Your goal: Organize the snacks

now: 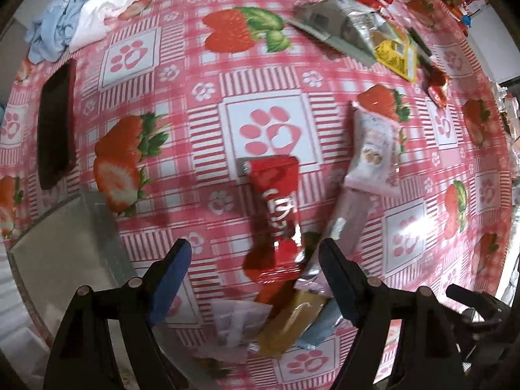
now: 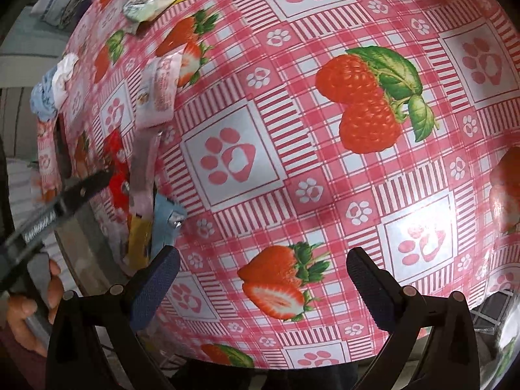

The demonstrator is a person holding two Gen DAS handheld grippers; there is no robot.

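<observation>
Left wrist: one red wrapper, one pink bar; both jaws spread, empty

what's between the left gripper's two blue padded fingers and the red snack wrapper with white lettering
Nothing. In the left wrist view, the open left gripper frames the red snack wrapper directly; its lower end sits in the gap, with only pink checked tablecloth beside it.
</observation>
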